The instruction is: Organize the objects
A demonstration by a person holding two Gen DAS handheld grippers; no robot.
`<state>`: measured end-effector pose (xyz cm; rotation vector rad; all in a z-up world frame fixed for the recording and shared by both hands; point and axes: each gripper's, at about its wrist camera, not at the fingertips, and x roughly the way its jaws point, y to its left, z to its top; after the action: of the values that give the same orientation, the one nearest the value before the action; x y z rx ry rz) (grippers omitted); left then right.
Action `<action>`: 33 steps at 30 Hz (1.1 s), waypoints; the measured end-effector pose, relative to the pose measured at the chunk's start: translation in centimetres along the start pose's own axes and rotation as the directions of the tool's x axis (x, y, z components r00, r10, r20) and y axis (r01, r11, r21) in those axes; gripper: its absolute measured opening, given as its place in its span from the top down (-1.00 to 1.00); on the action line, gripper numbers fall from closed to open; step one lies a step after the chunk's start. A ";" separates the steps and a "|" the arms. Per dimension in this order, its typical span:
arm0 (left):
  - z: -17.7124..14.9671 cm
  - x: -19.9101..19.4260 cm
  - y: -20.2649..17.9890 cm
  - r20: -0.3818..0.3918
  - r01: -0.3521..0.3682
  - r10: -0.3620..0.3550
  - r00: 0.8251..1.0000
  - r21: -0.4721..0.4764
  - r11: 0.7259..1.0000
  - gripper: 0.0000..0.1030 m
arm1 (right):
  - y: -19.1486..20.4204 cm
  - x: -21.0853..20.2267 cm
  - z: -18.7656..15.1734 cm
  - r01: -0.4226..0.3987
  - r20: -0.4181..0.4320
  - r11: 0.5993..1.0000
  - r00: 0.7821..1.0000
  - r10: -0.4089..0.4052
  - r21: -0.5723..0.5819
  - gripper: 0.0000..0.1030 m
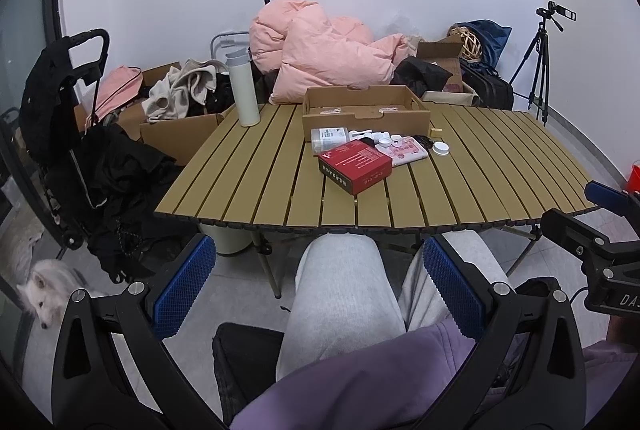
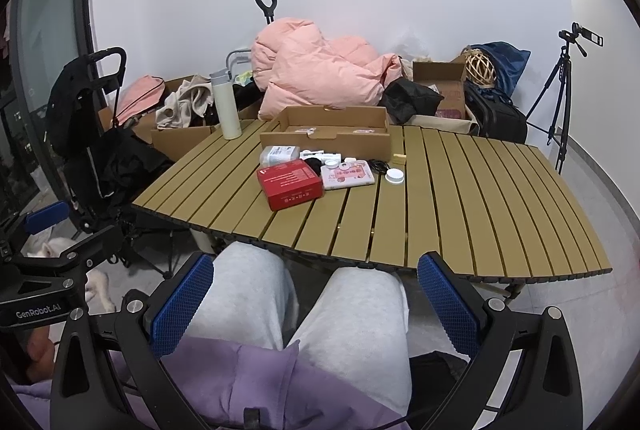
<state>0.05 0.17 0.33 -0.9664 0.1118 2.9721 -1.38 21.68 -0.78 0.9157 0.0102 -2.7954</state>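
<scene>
On the slatted table (image 1: 480, 186) (image 2: 480, 206) lies a red box (image 1: 355, 165) (image 2: 289, 183), with a pink-printed white pack (image 1: 406, 151) (image 2: 349, 175), a clear container (image 1: 330, 139) (image 2: 279, 154), a white round lid (image 1: 440, 149) (image 2: 394, 175) and small white items beside it. Behind them stands an open cardboard tray (image 1: 364, 112) (image 2: 326, 135). My left gripper (image 1: 320, 294) and my right gripper (image 2: 316, 304) are open and empty, held low over the person's grey-trousered knees, short of the table's near edge.
A white flask (image 1: 243, 88) (image 2: 225, 104) stands at the table's far left corner. Pink bedding (image 1: 320, 58), cardboard boxes with clothes and bags pile behind. A black stroller (image 1: 80, 134) and a white dog (image 1: 44, 290) are left. A tripod (image 2: 560, 102) stands right.
</scene>
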 end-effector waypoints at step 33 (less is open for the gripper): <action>5.5 35.8 3.9 -0.290 0.316 -0.395 0.872 -0.283 0.906 -0.07 | -0.6 37.9 8.3 -0.313 -0.390 0.923 0.839 0.379 0.223 0.34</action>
<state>-32.23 -3.60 -16.03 -1.3531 -0.3753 2.4898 -36.23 14.63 -16.33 1.3960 -0.2794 -2.2371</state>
